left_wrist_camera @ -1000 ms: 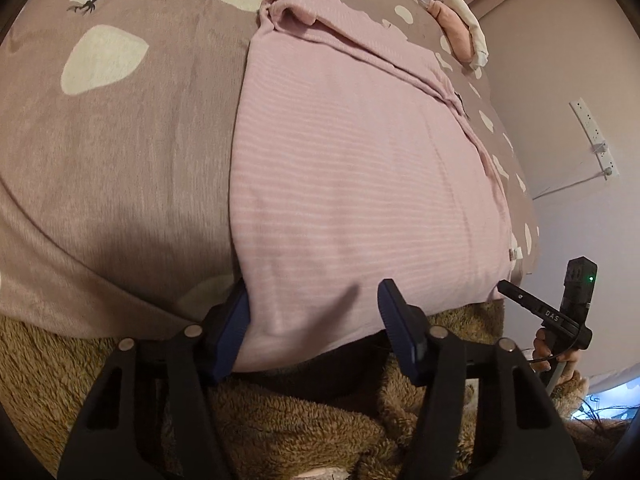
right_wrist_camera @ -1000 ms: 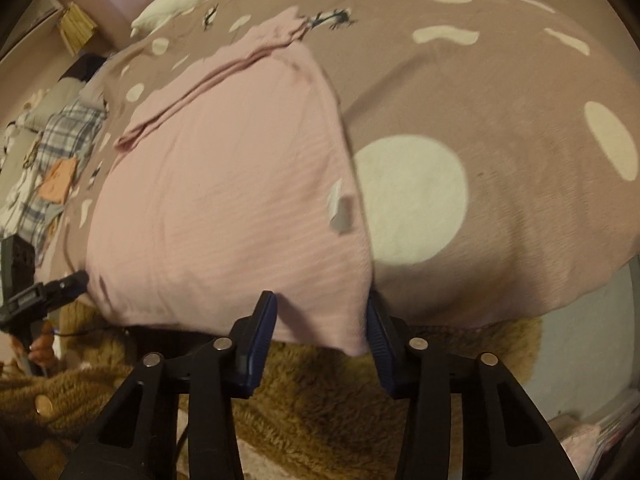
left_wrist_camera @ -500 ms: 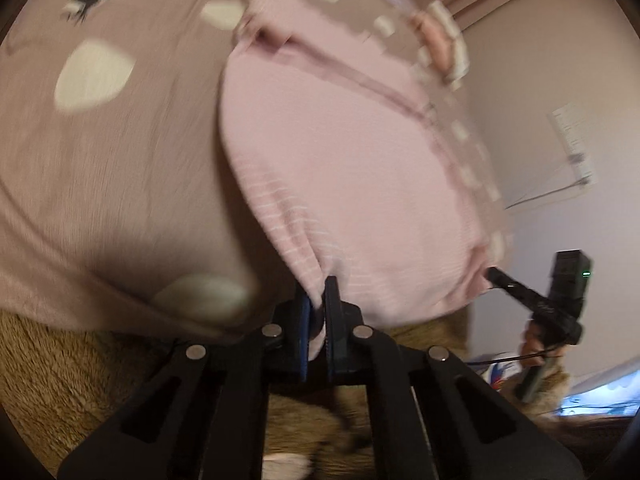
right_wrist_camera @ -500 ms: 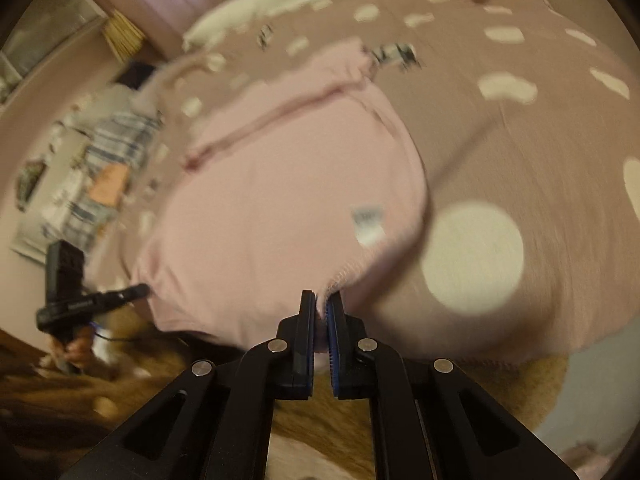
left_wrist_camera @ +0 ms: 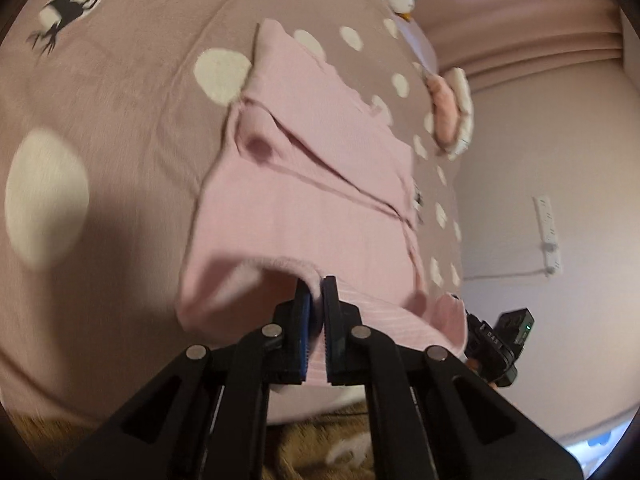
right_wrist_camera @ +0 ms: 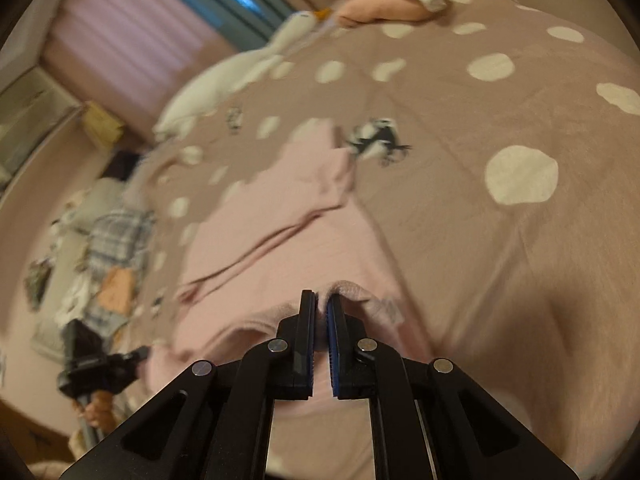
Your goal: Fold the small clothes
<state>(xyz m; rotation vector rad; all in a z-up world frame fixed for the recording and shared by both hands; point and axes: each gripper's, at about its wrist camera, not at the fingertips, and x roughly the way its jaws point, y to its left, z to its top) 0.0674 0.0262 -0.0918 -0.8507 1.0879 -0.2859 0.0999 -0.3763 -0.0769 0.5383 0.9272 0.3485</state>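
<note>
Here, pink top (left_wrist_camera: pixel 304 208) on spotty bed cover (left_wrist_camera: pixel 120 120). Left gripper (left_wrist_camera: pixel 316 300) fingers pinch near hem, lifted off cover. Right gripper (right_wrist_camera: pixel 320 312) fingers pinch hem too. Both point down, tilted.

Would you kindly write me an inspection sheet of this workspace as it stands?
Surface: bed cover, mauve with white dots.
Job's things: pink garment, near hem lifted off the cover.
Clutter: pink and white bundle; white plush toy; clothes heap beside the bed.
Grippers: left gripper and right gripper, jaws shut on the hem.
Cables: cord from wall power strip.
Surroundings: curtain, plain wall.
</note>
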